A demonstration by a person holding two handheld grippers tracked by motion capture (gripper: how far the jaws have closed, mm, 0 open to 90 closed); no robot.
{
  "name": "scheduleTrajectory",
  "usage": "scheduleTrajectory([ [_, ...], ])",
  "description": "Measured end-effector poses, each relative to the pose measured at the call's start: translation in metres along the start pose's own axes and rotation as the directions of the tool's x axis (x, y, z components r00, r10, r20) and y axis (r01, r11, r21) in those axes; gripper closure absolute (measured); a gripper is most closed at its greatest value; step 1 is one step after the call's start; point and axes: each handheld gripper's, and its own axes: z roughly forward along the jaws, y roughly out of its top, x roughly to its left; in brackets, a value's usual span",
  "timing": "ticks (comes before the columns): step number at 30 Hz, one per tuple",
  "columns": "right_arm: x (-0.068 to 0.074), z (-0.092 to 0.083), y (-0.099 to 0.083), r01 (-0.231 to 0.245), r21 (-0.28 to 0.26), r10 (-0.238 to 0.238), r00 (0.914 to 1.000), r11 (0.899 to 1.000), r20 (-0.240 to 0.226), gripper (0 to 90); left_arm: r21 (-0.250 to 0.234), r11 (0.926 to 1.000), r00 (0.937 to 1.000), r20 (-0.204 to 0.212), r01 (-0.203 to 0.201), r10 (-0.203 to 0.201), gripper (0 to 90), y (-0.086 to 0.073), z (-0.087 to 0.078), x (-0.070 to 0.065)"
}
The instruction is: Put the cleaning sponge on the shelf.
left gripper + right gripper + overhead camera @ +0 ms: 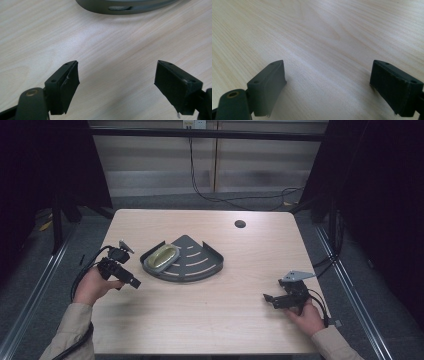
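Both grippers' fingers spread and empty, the left gripper [131, 281] seems poised to approach the dark-grey quarter-round metal tray [205, 270] on the pale wooden worktop [220, 320].

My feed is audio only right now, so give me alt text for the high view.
A dark grey quarter-round tray sits left of centre on a light wood table, with a yellowish oval object in a grey holder lying in its left part. The left hand-held gripper points at the tray from the left, apart from it; the right hand-held gripper rests near the right front, jaws empty.
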Motion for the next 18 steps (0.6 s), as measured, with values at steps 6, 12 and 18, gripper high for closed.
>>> scheduleTrajectory([
  [6, 0.000, 0.000, 0.000, 0.001, 0.000, -0.001, 1.0000, 1.000, 0.000, 12.4, -0.018, 0.9998, 1.0000, 0.002, -0.002, 0.002, 19.4, -0.008, 0.004, -0.002],
  [12, 0.000, 0.000, 0.000, 0.001, 0.000, -0.001, 1.0000, 1.000, 0.000, 12.4, -0.057, 0.9983, 0.9999, 0.011, -0.012, 0.013, 19.4, -0.018, 0.016, -0.005],
  [18, 0.000, 0.000, 0.000, 0.001, 0.000, -0.001, 1.0000, 1.000, 0.000, 12.4, -0.090, 0.9958, 0.9998, 0.007, -0.016, 0.017, 19.4, -0.027, 0.029, -0.010],
])
